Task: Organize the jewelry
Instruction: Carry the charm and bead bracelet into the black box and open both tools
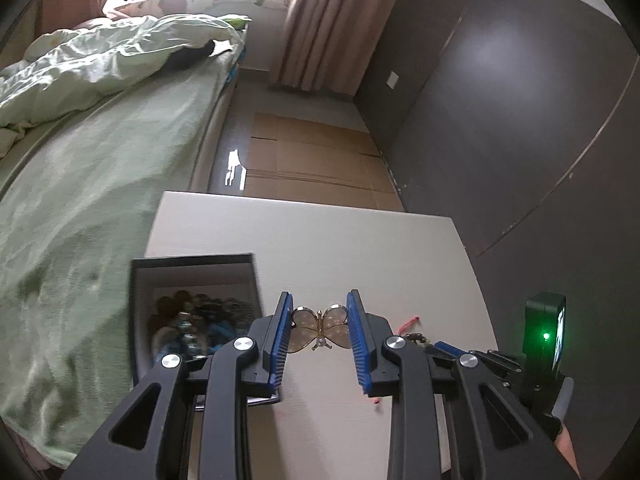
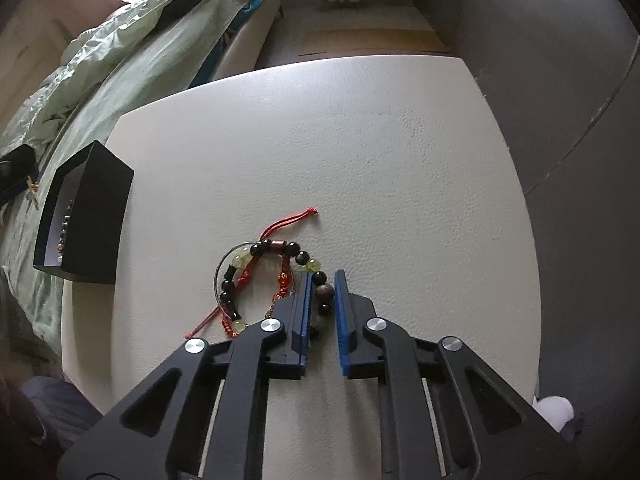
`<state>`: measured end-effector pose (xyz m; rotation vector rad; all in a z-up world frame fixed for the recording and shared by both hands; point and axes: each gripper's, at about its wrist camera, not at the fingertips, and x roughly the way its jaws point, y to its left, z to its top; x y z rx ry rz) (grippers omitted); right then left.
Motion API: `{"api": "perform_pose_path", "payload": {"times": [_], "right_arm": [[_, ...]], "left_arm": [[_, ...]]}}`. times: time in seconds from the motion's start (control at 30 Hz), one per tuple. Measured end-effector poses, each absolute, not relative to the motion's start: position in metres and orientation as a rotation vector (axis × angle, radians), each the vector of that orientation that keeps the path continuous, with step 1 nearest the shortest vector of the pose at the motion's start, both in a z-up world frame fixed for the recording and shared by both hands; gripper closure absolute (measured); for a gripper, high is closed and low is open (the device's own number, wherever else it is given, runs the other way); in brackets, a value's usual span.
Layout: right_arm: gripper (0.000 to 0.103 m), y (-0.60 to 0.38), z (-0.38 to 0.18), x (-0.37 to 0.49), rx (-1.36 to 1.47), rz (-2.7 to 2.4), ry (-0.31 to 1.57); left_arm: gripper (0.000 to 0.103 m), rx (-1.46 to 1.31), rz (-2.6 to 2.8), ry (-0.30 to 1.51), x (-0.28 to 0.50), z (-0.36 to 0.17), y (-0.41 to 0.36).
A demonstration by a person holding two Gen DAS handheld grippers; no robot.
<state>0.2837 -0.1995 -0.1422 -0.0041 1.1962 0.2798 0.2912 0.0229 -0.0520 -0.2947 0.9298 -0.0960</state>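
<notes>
While the right gripper [image 2: 323, 280] is closed almost fully around one side of a beaded bracelet [image 2: 276, 280], a few dark beads are seen between its blue pads [image 2: 341, 312], though a firm clamp cannot be confirmed. A red cord bracelet [image 2: 280, 236] is tangled with the beads on the white table [image 2: 400, 140]. The left gripper [image 1: 318, 320] is held wide open on either side of a gold butterfly brooch [image 1: 320, 330], apparently without contact. To the left, an open black box [image 1: 192, 264] is already loaded with several pieces. The task is judged partly done: the brooch and both bracelets are left to be boxed.
</notes>
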Motion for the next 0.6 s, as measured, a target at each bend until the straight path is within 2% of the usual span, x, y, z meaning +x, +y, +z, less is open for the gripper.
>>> {"api": "perform_pose_path", "payload": {"times": [0.4, 0.43, 0.47, 0.5, 0.6], "right_arm": [[0.093, -0.199, -0.079, 0.261, 0.114, 0.35, 0.992], [0.093, -0.197, -0.074, 0.259, 0.124, 0.358, 0.974], [0.093, -0.196, -0.07, 0.258, 0.143, 0.367, 0.961], [0.093, -0.193, -0.067, 0.257, 0.153, 0.374, 0.953], [0.093, -0.183, -0.056, 0.255, 0.145, 0.387, 0.925]], "left_arm": [[0.076, -0.318, -0.017, 0.951, 0.274, -0.06, 0.074], [0.065, -0.312, -0.007, 0.952, 0.274, -0.06, 0.076], [0.044, -0.31, 0.001, 0.946, 0.271, -0.059, 0.081], [0.037, -0.315, 0.002, 0.931, 0.269, -0.057, 0.084], [0.034, -0.312, 0.008, 0.901, 0.263, -0.049, 0.097]]}}
